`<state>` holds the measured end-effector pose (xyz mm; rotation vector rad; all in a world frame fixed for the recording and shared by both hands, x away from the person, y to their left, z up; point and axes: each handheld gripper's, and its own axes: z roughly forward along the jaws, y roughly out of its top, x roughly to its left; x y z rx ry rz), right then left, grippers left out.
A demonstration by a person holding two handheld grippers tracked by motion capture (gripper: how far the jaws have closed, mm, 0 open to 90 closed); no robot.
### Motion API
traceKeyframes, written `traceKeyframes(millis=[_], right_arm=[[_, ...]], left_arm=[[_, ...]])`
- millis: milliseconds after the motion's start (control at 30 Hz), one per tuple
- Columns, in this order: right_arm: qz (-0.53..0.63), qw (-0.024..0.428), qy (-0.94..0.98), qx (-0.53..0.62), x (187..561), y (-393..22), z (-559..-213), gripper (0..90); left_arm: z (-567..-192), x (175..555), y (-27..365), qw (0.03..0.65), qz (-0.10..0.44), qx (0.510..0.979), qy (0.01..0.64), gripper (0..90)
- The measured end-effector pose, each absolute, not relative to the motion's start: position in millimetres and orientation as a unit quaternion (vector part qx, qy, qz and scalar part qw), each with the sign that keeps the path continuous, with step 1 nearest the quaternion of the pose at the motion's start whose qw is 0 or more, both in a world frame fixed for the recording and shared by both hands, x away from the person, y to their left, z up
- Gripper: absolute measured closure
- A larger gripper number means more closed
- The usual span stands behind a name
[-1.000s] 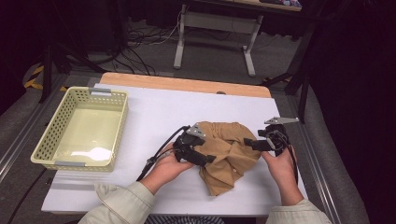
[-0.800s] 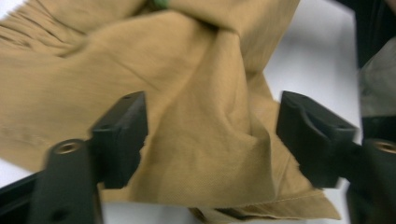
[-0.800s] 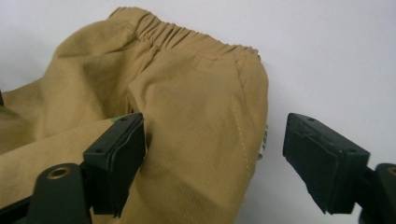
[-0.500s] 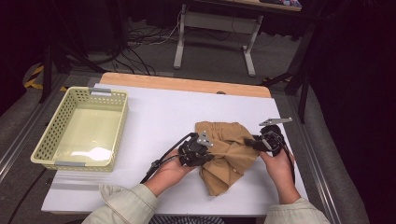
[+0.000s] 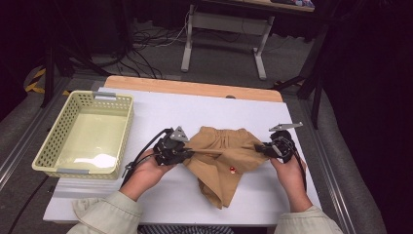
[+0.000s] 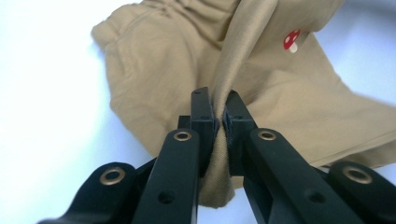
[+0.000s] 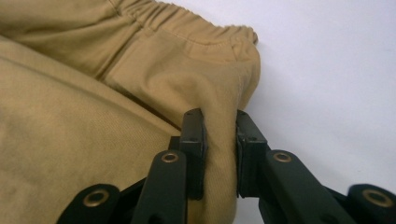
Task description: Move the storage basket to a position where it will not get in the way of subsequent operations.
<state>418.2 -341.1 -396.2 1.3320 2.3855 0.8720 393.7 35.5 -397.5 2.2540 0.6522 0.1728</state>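
Observation:
Tan shorts with a small red mushroom patch lie on the white table, stretched between both grippers. My left gripper is shut on a fold of the cloth at the shorts' left side. In the left gripper view, the fabric is pinched tight between the jaws, with the patch beyond. My right gripper holds the right edge near the elastic waistband. Its jaws have just been closing on a bunch of tan cloth and press on it.
A pale yellow plastic basket stands at the table's left. A wooden strip runs along the far edge of the white tabletop. Behind the table are cables and a stand's metal legs.
The left gripper closed on the shorts and pulled leftward, drawing the crumpled cloth out flat and wide. The right gripper stayed in place, closing on the right edge.

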Motion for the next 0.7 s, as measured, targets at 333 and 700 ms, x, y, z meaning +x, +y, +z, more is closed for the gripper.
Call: traceKeyframes(millis=[333,700], right_arm=[[0.285,0.118,0.831,0.463,421.0,-342.4,-409.9,63.5],[0.339,0.169,0.798,0.469,419.9,-351.0,-388.0,28.5]], left_arm=[[-405.0,397.9,45.3,0.382,0.039,0.886,0.26,55.4],[-407.8,429.2,32.6,0.385,0.055,0.862,0.325,36.0]])
